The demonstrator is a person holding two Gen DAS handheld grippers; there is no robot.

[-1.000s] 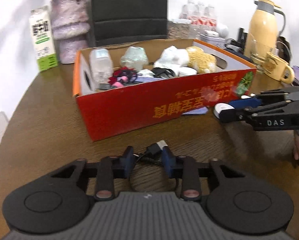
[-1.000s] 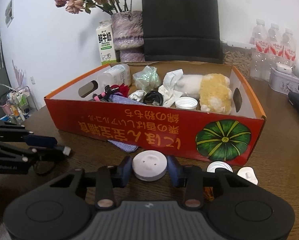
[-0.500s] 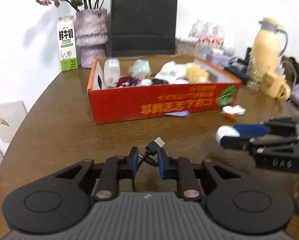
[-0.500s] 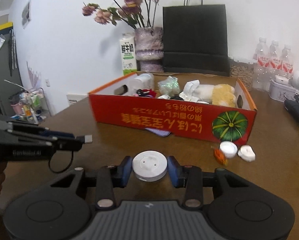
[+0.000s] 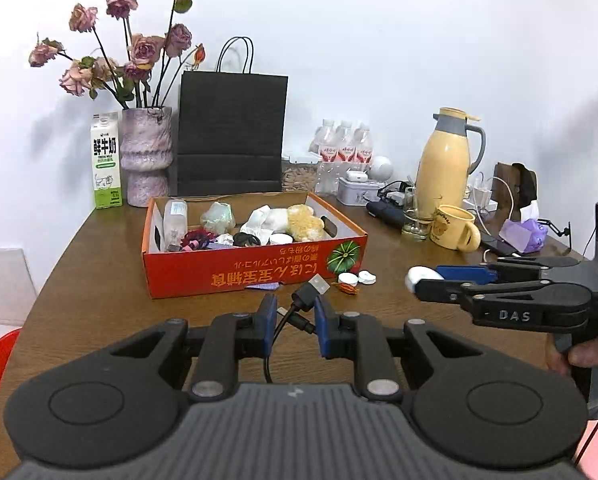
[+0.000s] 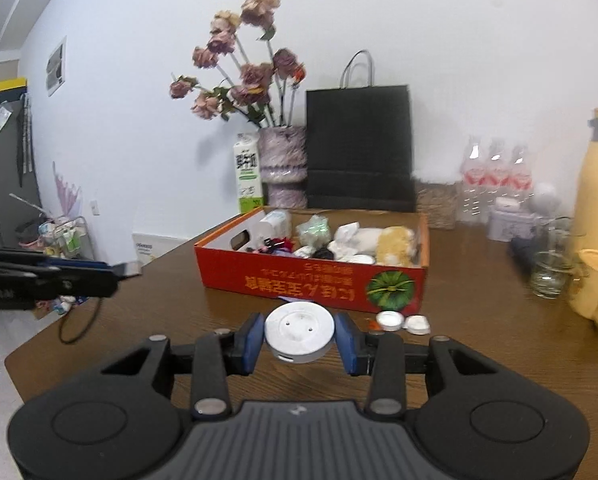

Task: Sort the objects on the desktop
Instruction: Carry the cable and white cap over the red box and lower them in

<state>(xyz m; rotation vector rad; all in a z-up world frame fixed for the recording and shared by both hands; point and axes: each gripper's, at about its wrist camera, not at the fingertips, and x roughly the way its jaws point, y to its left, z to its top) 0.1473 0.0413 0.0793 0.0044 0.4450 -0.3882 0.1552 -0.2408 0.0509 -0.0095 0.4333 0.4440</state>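
My left gripper (image 5: 296,322) is shut on a black USB cable (image 5: 304,303), held above the table near its front edge; the cable loop hangs below. My right gripper (image 6: 299,338) is shut on a round white disc (image 6: 299,331), also lifted. It shows from the side in the left wrist view (image 5: 421,280), to the right. The red cardboard box (image 5: 255,276) with several items inside stands on the brown table (image 5: 99,280). Two white caps (image 5: 356,278) and a small orange piece (image 5: 346,288) lie before the box's right corner.
Behind the box stand a milk carton (image 5: 107,160), a vase of roses (image 5: 145,156), a black paper bag (image 5: 231,132), water bottles (image 5: 345,148), a yellow jug (image 5: 447,164), a glass (image 5: 415,220) and a yellow mug (image 5: 453,226). A purple cloth (image 5: 263,286) peeks from under the box.
Both grippers have pulled back and risen away from the box, each still holding its item. The box now looks smaller and farther off.
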